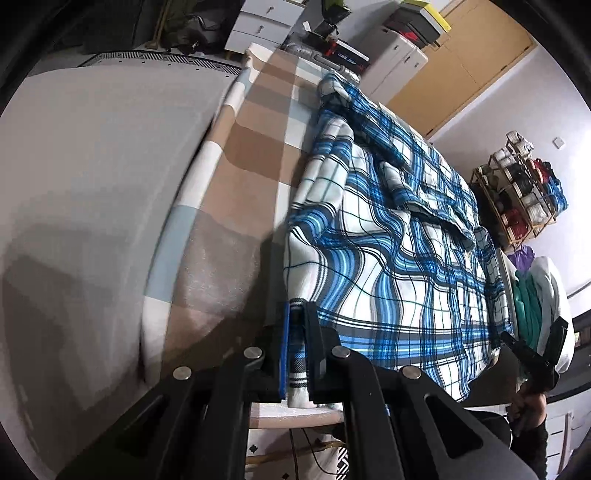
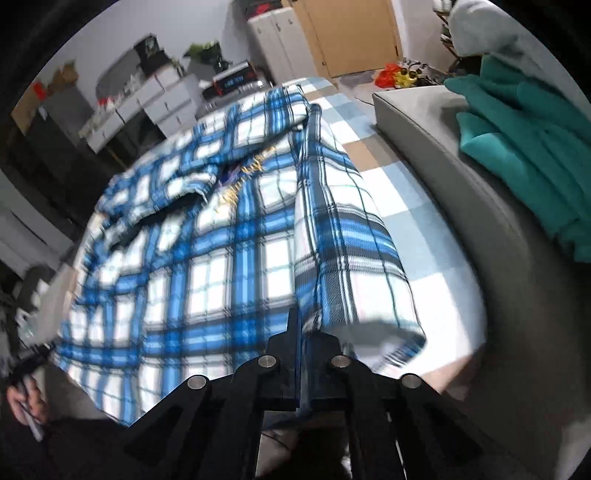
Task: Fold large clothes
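A: Start nearest. What is the left gripper (image 1: 294,314) doing?

B: It angles steeply down at the near hem of the plaid shirt (image 1: 388,258). Its jaws are pinched together on the shirt's near left corner, and a strip of plaid cloth shows between the blue pad and the black finger.

A: And the right gripper (image 2: 301,325)?

B: Also tilted down, at the same near hem but on the shirt's right side. Its jaws are nearly together with a folded edge of the plaid cloth clamped between them. From that grip a raised ridge of fabric runs away toward the collar.

A: Can you see either hand?

B: In the left wrist view, the right hand (image 1: 528,402) shows at the lower right beyond the shirt's near right corner, wrapped around its gripper's handle, with a dark sleeve below it. In the right wrist view, the left hand (image 2: 27,402) shows at the lower left past the shirt's left edge, blurred.

A: Where does the shirt itself lie?

B: Spread on a bed, over a checked sheet (image 1: 255,122) of tan, pale blue and white. The hem is nearest, the collar farthest, with a sleeve folded across the chest.

A: Beyond the shirt?

B: To its right, teal clothes (image 2: 524,147) lie on a grey cushion (image 2: 424,122). Past the collar stand white drawers (image 2: 166,99) and a wooden door (image 2: 351,33).
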Demonstrator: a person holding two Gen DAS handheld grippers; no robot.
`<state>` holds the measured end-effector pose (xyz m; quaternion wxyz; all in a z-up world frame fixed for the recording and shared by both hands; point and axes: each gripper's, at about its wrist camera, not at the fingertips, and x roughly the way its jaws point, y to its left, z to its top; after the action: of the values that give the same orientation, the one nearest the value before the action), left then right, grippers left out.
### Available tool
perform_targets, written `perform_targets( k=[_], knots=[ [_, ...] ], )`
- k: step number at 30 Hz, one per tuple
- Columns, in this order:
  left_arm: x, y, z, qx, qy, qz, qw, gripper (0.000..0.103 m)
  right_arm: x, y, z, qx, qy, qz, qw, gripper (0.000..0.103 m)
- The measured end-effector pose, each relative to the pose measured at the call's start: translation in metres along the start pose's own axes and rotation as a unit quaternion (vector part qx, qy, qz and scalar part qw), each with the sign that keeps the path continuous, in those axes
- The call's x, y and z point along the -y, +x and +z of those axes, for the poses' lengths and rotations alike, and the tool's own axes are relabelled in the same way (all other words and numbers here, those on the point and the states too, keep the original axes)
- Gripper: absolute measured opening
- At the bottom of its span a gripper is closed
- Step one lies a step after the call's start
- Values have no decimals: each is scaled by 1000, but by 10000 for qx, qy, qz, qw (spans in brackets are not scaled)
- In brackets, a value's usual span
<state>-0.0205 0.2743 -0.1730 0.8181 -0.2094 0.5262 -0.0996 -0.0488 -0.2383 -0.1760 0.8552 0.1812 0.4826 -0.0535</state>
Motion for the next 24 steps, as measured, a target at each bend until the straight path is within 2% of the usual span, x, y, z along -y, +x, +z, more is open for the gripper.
perform_targets(
  k=[2, 3, 4, 6, 8, 10, 12, 14, 16, 21, 24],
  knots=[
    [5, 3, 0, -48, 124, 83, 9999, 2, 1, 0, 0, -241, -215, -401, 9987, 21],
    [10, 5, -1, -78, 207, 119, 9997, 2, 2, 1, 0, -413, -315, -490, 9974, 36],
    [14, 7, -2, -109, 290, 157, 9994, 2, 4, -1, 0, -485, -397, -481, 9969, 42],
    [20, 12, -3, -182, 411, 222, 9987, 2, 5, -12, 1, -398, -598, -703, 9949, 43],
    [23, 16, -3, -241, 480, 254, 9982, 2, 4, -23, 8, -309, -761, -776, 9936, 50],
    [22, 18, -3, -294, 474, 257, 9981, 2, 4, -33, 19, -161, -922, -859, 9919, 66],
    [20, 18, -3, -319, 429, 205, 9984, 2, 3, -36, 35, -67, -1128, -1126, 9872, 66],
    [17, 18, -4, -364, 378, 148, 9985, 2, 3, -34, 46, -68, -1305, -1174, 9844, 66],
    [15, 17, -4, -394, 342, 108, 9986, 2, 9, -21, 56, -318, -1331, -1257, 9826, 69],
    [12, 15, -5, -411, 320, 50, 9986, 2, 38, 24, 67, -1183, -683, -1263, 9825, 69],
    [12, 18, -5, -477, 339, 74, 9983, 2, 50, 38, 68, -1408, -522, -1332, 9796, 66]
  ],
)
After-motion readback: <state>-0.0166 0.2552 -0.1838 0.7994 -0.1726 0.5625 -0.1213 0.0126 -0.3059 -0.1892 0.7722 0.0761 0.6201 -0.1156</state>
